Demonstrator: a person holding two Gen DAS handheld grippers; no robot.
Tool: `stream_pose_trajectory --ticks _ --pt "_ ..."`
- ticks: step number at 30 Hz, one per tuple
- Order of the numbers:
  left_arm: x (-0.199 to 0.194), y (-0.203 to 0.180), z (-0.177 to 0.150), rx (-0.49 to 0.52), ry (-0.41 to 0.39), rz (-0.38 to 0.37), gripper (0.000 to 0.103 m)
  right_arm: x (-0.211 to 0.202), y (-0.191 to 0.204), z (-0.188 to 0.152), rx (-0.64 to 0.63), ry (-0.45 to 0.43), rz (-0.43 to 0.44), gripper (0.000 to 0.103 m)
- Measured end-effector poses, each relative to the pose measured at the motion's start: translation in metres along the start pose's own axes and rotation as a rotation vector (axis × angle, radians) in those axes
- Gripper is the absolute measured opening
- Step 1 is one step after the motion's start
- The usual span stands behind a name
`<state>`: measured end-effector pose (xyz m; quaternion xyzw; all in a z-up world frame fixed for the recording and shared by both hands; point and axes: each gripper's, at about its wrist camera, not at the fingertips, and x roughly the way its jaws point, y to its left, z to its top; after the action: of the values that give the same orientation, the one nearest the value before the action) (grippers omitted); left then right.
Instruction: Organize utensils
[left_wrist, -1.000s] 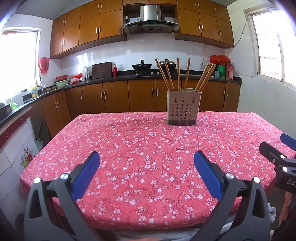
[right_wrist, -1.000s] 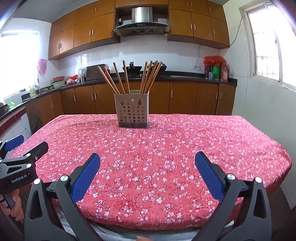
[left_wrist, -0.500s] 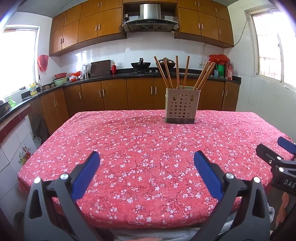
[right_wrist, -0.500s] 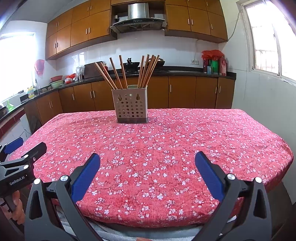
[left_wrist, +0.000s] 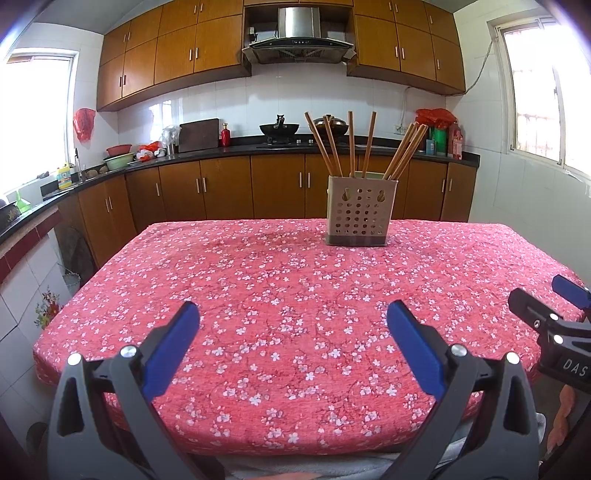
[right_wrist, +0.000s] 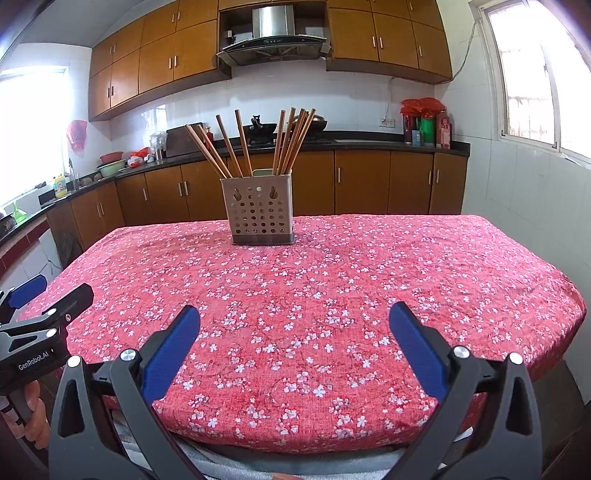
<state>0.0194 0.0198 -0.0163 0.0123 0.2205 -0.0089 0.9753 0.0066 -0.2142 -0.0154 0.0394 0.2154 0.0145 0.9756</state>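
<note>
A beige perforated utensil holder (left_wrist: 357, 211) (right_wrist: 261, 211) stands upright at the far side of the table, with several brown chopsticks (left_wrist: 332, 146) (right_wrist: 291, 140) fanned out of it. My left gripper (left_wrist: 291, 321) is open over the near table edge, nothing between its blue pads. My right gripper (right_wrist: 293, 321) is also open and holds nothing, near the same edge. Each gripper shows in the other's view: the right gripper (left_wrist: 550, 306) at the right margin, the left gripper (right_wrist: 48, 299) at the left margin. Both are far from the holder.
A red floral tablecloth (left_wrist: 288, 288) covers the table. Behind it run wooden cabinets and a dark counter (left_wrist: 207, 151) with a wok, bowls and bottles. A range hood (left_wrist: 297, 44) hangs above. Windows are at both sides. A hand (right_wrist: 31, 417) grips the left handle.
Both grippers have tilted up and drawn slightly back, so the holder sits lower in each view. Both stay open, and nothing on the table has moved.
</note>
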Motion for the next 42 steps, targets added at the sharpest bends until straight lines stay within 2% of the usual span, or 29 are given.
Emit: stream_pose_trajectory --ticks 42 --pt "0.0024 -0.0017 0.0014 -0.007 0.005 -0.01 0.099 0.0003 -0.0003 0.0013 0.003 0.004 -0.001 0.101"
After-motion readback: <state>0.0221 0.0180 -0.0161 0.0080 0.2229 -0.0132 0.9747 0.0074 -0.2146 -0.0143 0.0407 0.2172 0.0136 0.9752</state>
